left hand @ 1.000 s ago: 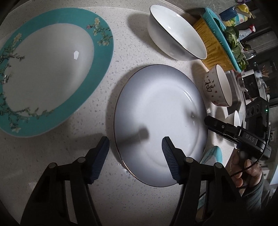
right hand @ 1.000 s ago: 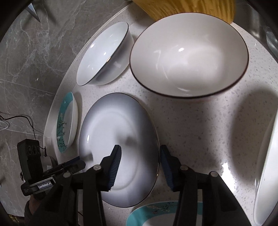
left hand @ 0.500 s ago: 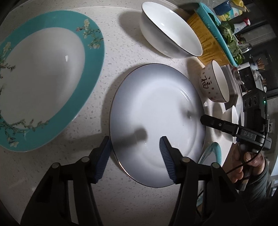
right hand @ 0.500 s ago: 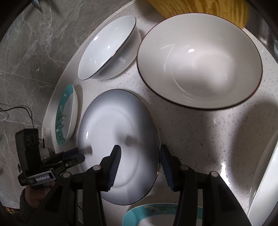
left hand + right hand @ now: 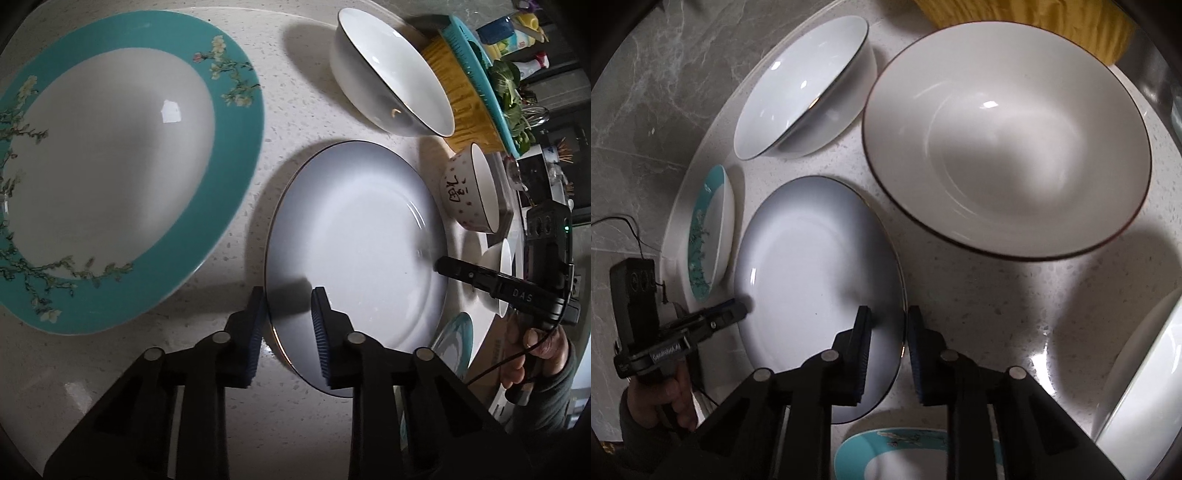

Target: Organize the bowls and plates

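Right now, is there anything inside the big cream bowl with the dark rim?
No. The big cream bowl looks empty: its smooth inside shows only light glints and shadow. What lies beneath it on the speckled counter is covered.

Grey-white gold-rimmed plate (image 5: 354, 243) lies flat on the speckled counter (image 5: 295, 110), among bowls.

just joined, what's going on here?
A person holds a hand-held gripper in each hand, both at the grey plate on the speckled counter. The left hand-held gripper and right hand-held gripper each straddle opposite rims; their jaws have just been closing on it. The plate looks still flat on the counter. The teal-rimmed plate and white bowls sit untouched around it.
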`<state>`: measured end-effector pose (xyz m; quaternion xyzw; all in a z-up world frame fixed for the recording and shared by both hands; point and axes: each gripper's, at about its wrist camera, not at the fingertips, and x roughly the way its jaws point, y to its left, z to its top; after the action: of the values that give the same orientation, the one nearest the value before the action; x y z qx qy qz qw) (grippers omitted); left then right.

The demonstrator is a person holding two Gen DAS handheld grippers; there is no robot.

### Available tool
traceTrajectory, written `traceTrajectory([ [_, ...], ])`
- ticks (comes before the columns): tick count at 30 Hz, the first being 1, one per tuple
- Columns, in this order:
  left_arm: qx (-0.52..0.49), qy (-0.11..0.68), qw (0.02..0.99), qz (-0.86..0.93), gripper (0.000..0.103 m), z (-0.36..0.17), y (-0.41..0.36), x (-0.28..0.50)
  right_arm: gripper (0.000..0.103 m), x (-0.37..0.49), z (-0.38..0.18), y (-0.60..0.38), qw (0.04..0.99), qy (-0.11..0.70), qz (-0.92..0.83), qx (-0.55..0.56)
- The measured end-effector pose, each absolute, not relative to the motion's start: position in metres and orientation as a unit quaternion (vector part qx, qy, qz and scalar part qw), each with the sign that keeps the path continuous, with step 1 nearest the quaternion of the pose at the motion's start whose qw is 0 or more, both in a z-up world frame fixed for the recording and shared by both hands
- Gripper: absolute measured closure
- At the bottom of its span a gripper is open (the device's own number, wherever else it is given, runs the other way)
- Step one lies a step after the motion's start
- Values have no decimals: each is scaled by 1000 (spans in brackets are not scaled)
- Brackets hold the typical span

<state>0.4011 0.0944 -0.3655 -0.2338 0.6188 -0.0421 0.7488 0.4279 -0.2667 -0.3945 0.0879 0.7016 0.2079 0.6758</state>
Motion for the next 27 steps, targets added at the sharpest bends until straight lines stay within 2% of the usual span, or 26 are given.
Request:
traceTrajectory([
  [10, -249, 620, 744, -29, 83, -367, 98, 403, 74, 431, -390, -256, 669, 717, 194, 39],
  [27, -216, 619, 754, -27, 84, -363, 86, 402, 76, 424, -387, -250, 689, 699, 190, 29],
])
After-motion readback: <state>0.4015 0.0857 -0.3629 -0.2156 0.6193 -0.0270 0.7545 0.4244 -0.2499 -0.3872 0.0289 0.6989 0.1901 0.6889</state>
